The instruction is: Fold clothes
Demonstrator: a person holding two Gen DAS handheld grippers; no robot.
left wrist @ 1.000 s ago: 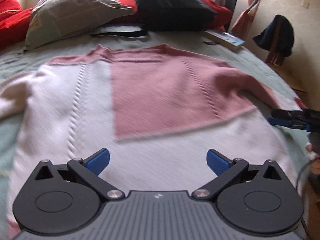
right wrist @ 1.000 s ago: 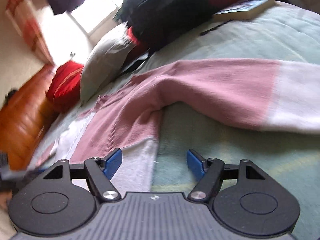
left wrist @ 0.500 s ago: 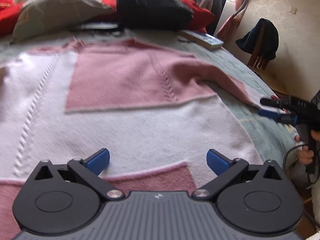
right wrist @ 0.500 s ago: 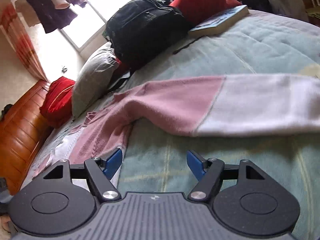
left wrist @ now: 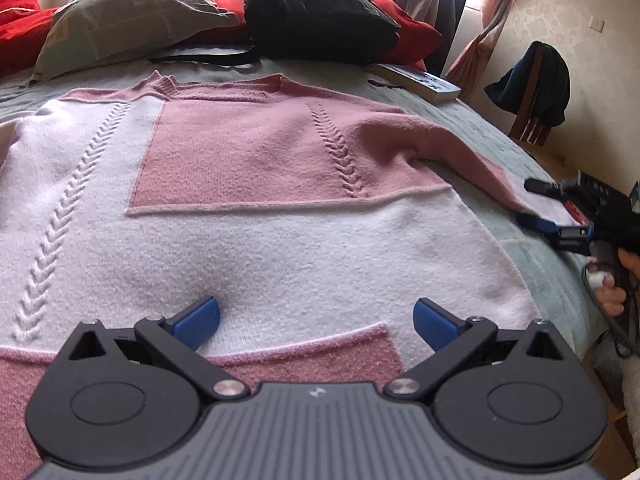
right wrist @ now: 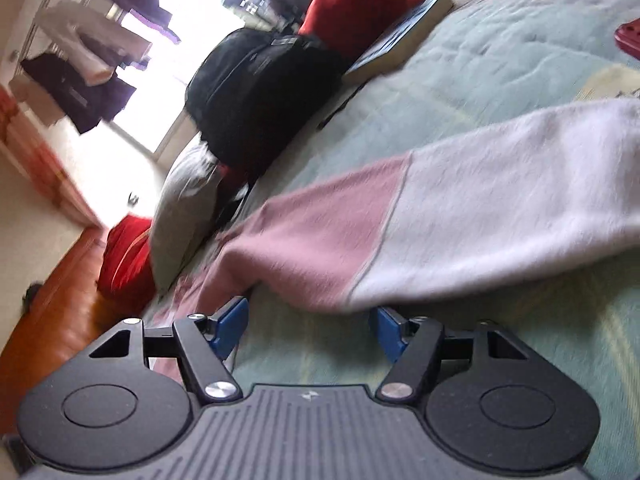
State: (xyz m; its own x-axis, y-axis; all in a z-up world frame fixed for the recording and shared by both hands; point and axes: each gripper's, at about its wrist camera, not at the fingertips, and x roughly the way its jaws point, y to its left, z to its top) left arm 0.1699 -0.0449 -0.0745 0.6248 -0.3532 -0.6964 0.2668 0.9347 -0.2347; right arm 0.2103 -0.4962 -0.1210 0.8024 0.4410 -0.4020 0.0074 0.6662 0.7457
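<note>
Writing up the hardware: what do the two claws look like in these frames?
Both match: the left claw and right claw have blue ribbed pads on black linkage arms with silver pivot pins, round black housings and a grey ribbed centre plate with a small white mark. A black cable hangs from the right unit.

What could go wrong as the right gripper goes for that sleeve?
The right gripper is closing, with the sleeve just ahead of its pads, so it may pinch only the edge, or the blanket beneath. Dragging the sleeve could wrinkle the flat sweater.
</note>
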